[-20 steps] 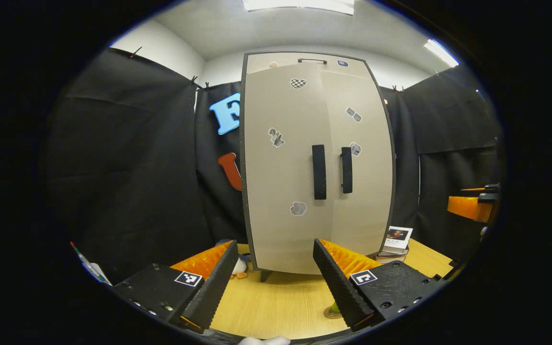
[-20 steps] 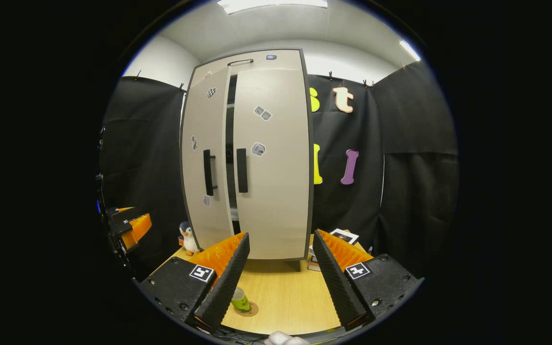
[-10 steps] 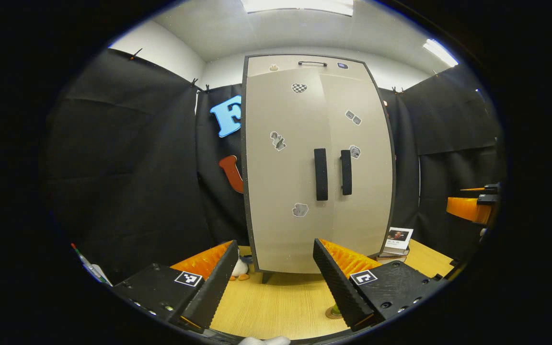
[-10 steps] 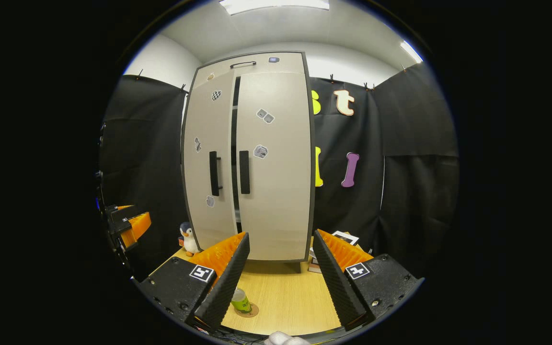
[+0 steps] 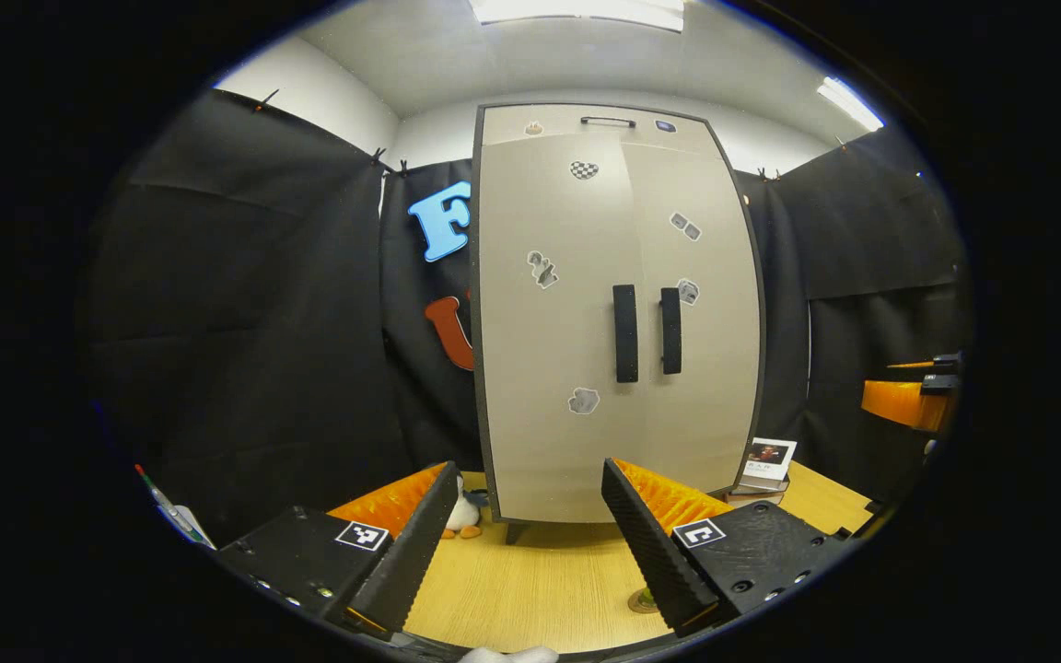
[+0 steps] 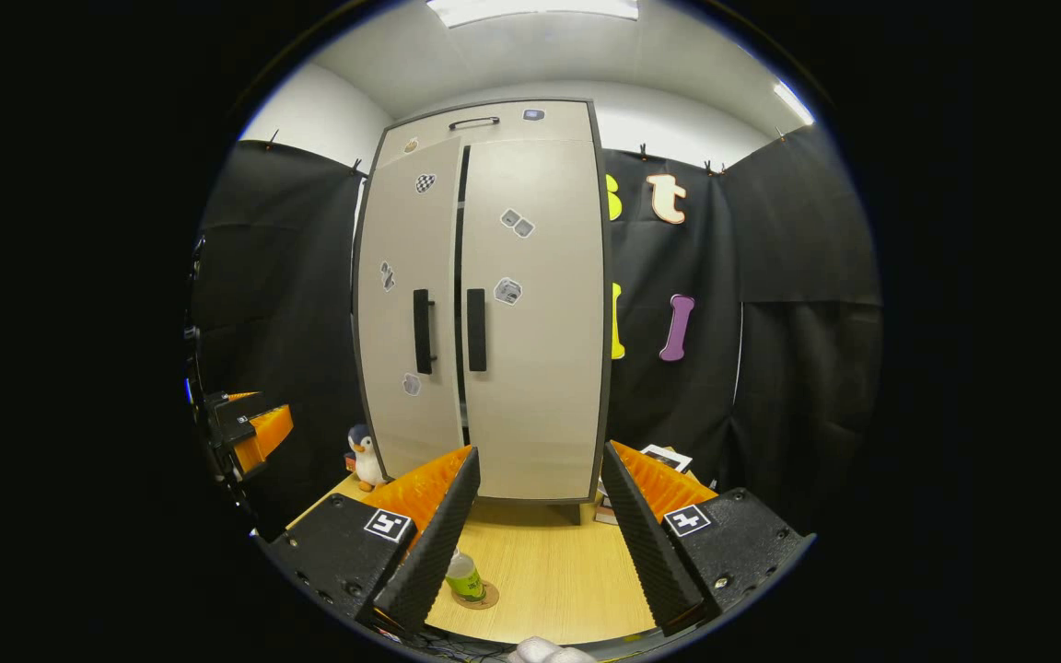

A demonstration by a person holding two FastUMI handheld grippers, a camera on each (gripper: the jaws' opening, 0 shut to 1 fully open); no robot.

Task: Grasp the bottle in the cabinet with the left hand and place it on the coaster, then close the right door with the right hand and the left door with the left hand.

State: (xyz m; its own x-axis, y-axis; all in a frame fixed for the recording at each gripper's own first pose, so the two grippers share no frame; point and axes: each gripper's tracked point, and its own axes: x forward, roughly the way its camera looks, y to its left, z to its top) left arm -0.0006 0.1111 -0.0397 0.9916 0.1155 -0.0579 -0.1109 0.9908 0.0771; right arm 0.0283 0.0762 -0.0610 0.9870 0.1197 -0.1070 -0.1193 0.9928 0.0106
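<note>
Your left door (image 6: 411, 304) has swung nearly flush over the last second, leaving a thin dark slit beside the right door (image 6: 535, 313), so with the bottle (image 6: 463, 577) on its coaster (image 6: 475, 596) and both the left gripper (image 5: 526, 543) and the right gripper (image 6: 540, 543) spread apart and empty, you look almost finished.

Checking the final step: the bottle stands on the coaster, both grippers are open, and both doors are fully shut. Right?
Not quite. In the right gripper view a dark gap remains between the left door and the right door. The bottle stands on the coaster.
</note>
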